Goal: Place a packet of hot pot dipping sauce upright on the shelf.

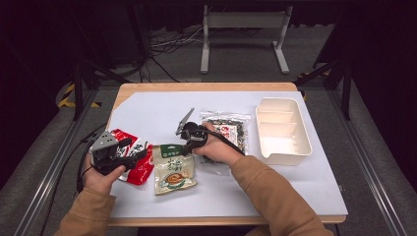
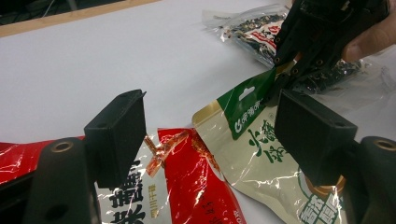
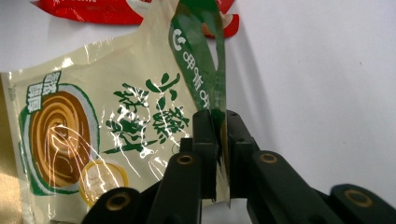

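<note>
A cream snack packet with a green top strip (image 1: 173,173) lies on the white table cover near the front. My right gripper (image 3: 220,122) is shut on that green top edge, and the strip stands up pinched between its pads. In the high view the right gripper (image 1: 187,146) sits at the packet's upper corner. A red packet (image 1: 134,162) lies just left of the cream one. My left gripper (image 1: 132,150) hovers over it, open. In the left gripper view the jaws (image 2: 210,121) stand wide apart with nothing between the pads, above the red packet (image 2: 196,182) and the cream packet (image 2: 261,154).
A clear bag of dark seeds with a red label (image 1: 227,130) lies under and behind the right hand. A white divided tray (image 1: 305,142) stands at the right. The table cover (image 1: 147,110) is bare at the back left.
</note>
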Available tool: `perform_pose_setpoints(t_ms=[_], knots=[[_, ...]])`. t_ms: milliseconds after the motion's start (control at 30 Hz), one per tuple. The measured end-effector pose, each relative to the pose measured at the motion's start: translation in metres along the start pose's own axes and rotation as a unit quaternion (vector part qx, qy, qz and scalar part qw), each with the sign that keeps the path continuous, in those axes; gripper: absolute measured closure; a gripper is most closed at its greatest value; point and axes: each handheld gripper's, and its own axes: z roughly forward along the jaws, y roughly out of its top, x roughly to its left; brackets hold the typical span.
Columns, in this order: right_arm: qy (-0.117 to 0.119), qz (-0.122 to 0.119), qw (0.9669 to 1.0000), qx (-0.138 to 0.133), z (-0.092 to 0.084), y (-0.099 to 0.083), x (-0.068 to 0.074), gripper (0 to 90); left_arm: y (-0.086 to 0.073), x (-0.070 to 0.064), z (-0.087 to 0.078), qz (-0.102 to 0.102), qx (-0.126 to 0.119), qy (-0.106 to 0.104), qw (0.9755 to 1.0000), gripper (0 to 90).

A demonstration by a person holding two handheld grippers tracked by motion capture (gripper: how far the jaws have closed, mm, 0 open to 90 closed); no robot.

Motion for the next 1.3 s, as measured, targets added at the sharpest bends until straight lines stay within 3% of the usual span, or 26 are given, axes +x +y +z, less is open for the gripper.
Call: perform_pose_setpoints(t_ms=[600,1033,1300], knots=[[-0.010,-0.023,0.9996,0.010,-0.009,0.007,0.010,89.6,-0.001,0.003,0.000,-0.002,0.007,0.010,0.9999,25.6],[-0.019,-0.035,0.9992,0.004,-0.033,0.014,0.028,89.6,-0.003,0.008,0.000,-0.019,0.008,0.024,0.9995,25.8],[-0.024,-0.050,0.9985,0.000,-0.048,0.018,0.046,89.6,-0.006,0.015,-0.001,-0.040,0.014,0.049,0.9979,26.0]])
